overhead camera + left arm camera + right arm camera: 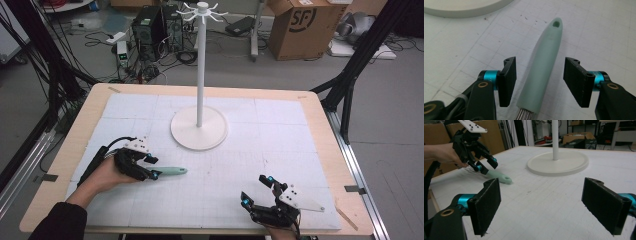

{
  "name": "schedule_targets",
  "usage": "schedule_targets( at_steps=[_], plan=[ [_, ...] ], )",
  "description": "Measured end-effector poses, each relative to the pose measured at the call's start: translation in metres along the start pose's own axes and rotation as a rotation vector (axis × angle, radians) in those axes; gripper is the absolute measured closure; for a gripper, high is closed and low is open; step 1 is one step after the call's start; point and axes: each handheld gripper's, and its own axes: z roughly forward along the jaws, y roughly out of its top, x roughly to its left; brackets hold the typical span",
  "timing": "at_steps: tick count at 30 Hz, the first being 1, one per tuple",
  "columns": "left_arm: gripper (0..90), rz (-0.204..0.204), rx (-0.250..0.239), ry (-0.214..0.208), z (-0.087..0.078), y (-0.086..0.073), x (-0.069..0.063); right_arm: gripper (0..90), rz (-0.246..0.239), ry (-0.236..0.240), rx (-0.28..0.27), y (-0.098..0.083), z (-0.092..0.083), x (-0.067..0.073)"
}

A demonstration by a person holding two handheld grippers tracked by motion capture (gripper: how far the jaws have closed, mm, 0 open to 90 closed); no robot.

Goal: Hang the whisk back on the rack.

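Observation:
A utensil with a mint-green handle [172,171] lies flat on the white mat, its hanging hole pointing away from the hand. In the left gripper view the handle [544,67] runs up between the two pads, and thin metal wires [525,115] leave its near end. My left gripper [152,167] straddles the handle, open, with a gap on each side between pad and handle. My right gripper [255,190] rests near the table's front right, open and with nothing between its pads. The right gripper view shows the left gripper [486,165] over the handle [501,178].
A white stand with a round base [199,129] and a tall pole [201,65] topped by small hooks rises at the table's middle back. Beyond the table lie a cardboard box [300,25], computer cases [155,25] and cables. Black frame legs flank the table.

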Motion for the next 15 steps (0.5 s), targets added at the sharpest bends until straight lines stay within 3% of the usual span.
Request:
schedule_targets(
  at_steps=[11, 15],
  plan=[
    [46.1, 0.016, 0.103, 0.021, 0.009, 0.003, 0.002, 14.7, 0.006, 0.001, -0.004, 0.000, 0.000, -0.001],
    [46.6, 0.001, 0.115, 0.025, 0.012, 0.002, 0.002, 14.7, 0.011, 0.002, -0.005, 0.000, 0.000, -0.001]
  ],
)
